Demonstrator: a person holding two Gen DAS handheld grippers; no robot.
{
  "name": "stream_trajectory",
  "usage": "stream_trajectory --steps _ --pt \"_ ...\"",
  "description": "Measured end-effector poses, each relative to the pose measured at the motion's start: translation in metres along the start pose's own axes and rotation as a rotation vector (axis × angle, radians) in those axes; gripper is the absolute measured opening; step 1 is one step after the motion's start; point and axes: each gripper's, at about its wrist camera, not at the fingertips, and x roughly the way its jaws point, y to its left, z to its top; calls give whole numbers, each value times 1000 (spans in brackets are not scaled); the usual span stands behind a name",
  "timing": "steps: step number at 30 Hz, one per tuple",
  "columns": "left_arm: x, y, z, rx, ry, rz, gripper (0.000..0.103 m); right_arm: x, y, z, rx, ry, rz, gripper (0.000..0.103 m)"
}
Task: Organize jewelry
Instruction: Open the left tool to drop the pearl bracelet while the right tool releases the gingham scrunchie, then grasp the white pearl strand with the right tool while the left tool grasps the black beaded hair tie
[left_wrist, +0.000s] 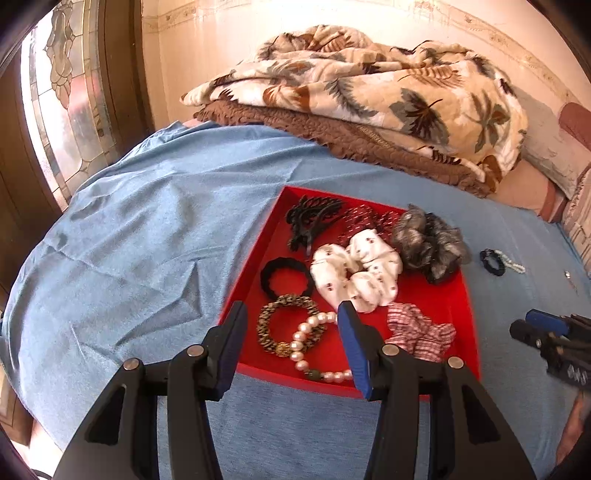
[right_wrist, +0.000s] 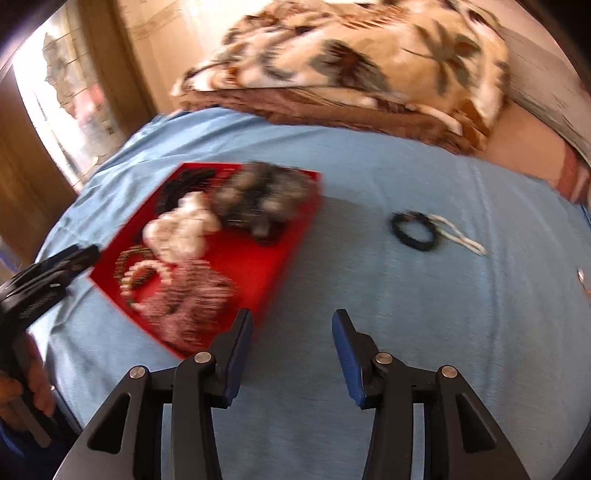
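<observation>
The left gripper (left_wrist: 291, 314) hangs over the near edge of a shallow red tray (left_wrist: 458, 295), its blue-padded jaws spread wide with nothing between them. Directly ahead of the gap lie a leopard-print fabric ring (left_wrist: 267, 325) and a strand of round, glossy pearl beads (left_wrist: 306, 339), the beads draped across the ring. Just beyond them sits a plain black elastic loop (left_wrist: 286, 278), and past that a black plastic claw clip (left_wrist: 314, 218) with curved teeth. Off the right jaw's tip is a puffy white scrunchie (left_wrist: 356, 273) dotted with small dark marks, and further right a crinkled red-and-white checked scrunchie (left_wrist: 417, 328). A gauzy grey-black scrunchie (left_wrist: 428, 242) bunches over the tray's far right rim.

The right gripper (right_wrist: 292, 321) hovers over the blue bedsheet (right_wrist: 369, 295), jaws likewise parted and holding nothing; its left jaw sits just beside the tray's near corner. Ahead and to the right of its gap, on the bare sheet, a small dark beaded bracelet (right_wrist: 413, 230) touches a thin white beaded strand (right_wrist: 461, 236). This view is smeared by motion, so I can't tell whether the two overlap. A tiny shiny object (left_wrist: 567, 274) lies further right, too small to identify.

Behind everything, a plush leaf-patterned blanket (left_wrist: 369, 85) is heaped on a brown quilted one (left_wrist: 369, 144).
</observation>
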Motion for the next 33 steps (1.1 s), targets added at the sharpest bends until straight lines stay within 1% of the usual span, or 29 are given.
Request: stream_trajectory --steps 5,11,15,20,21,23,24,25,26,27,30,33 --pt "-10 -18 -1 51 -48 -26 50 3 -66 12 107 -1 -93 48" --pt "-7 -39 -4 103 -50 -71 51 24 -131 44 234 -10 -159 48" --pt "-1 -50 -7 137 -35 -73 51 46 -151 60 238 4 -205 48" --pt "12 -61 -12 163 -5 -71 51 73 -156 75 181 25 -197 48" --pt "14 -63 -13 169 0 -67 51 80 -157 78 166 34 -203 46" --pt "17 -66 -15 179 10 -64 51 97 -163 81 161 72 -210 23" --pt "18 -67 -16 183 13 -63 51 99 -165 80 165 62 -205 22" --pt "18 -68 -17 187 14 -64 51 98 -167 80 166 53 -201 19" --pt "18 -69 -18 189 15 -67 51 98 -169 80 166 56 -204 11" --pt "17 -70 -18 190 15 -70 51 96 -172 79 171 59 -214 8" --pt "10 -78 -17 188 14 -91 51 83 -189 68 217 60 -231 6" --pt "0 -93 -12 195 24 -134 51 61 -210 46 257 64 -218 6"
